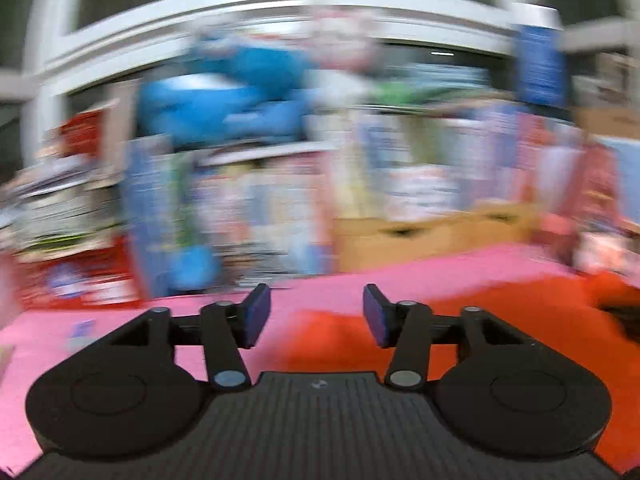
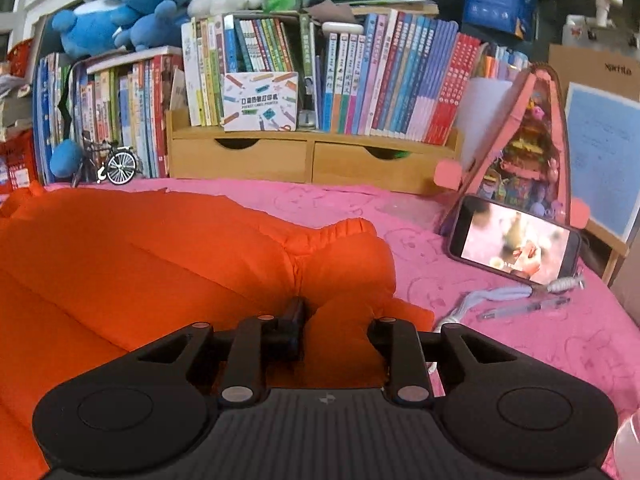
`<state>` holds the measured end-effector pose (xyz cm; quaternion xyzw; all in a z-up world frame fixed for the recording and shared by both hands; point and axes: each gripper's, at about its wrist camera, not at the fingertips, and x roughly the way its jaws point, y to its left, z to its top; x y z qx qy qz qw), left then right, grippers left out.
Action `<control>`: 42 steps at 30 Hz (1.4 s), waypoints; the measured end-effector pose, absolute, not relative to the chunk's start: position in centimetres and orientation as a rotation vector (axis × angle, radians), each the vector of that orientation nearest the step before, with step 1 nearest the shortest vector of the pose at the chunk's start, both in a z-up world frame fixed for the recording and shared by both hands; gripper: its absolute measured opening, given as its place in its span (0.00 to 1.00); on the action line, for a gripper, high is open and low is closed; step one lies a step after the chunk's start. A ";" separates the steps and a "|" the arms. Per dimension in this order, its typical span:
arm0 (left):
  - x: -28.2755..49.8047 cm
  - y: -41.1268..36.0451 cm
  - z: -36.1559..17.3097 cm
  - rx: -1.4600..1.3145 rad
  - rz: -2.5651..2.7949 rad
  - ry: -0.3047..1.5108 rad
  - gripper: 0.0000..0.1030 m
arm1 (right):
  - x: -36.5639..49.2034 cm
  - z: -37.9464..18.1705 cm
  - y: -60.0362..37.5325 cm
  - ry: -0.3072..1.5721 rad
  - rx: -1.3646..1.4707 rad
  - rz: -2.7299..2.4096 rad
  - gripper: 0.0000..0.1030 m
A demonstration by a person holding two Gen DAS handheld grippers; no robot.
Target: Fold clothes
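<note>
Left gripper: black two-finger tool with blue pads, lower centre of the heavily blurred left wrist view; fingers stand well apart with a clear gap and nothing between them or touching them.
Right gripper: black two-finger tool, lower centre of the right wrist view; fingers nearly closed on a bunched fold of cloth that fills the gap. Left finger presses the fold; right finger is hidden behind the fabric.
Garment: bright orange padded cloth garment, spread across the left and centre of the right wrist view, with a gathered cuff or hem rising at centre. In the left wrist view it lies under and right of the open fingers.
Surface: pink patterned cloth cover beneath the garment.
Right side: black smartphone propped with lit screen, upper right of the garment and apart from it; pale pen lying on the cover below it.
Background: rows of upright books on a wooden two-drawer shelf; blue plush toys at upper left.
</note>
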<state>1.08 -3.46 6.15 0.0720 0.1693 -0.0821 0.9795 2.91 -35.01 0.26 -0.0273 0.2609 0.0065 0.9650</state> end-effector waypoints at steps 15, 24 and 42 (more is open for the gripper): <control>1.7 12.3 4.4 -0.713 -0.218 0.580 0.98 | 1.4 -0.9 -45.9 0.604 0.465 0.196 0.94; 7.3 13.6 -1.4 -0.922 -0.236 0.863 1.00 | 4.1 -3.2 -47.7 0.677 0.723 0.265 1.00; 6.9 13.3 -0.2 -0.905 -0.499 0.734 0.33 | 6.0 -2.4 -41.1 0.787 0.675 0.464 0.53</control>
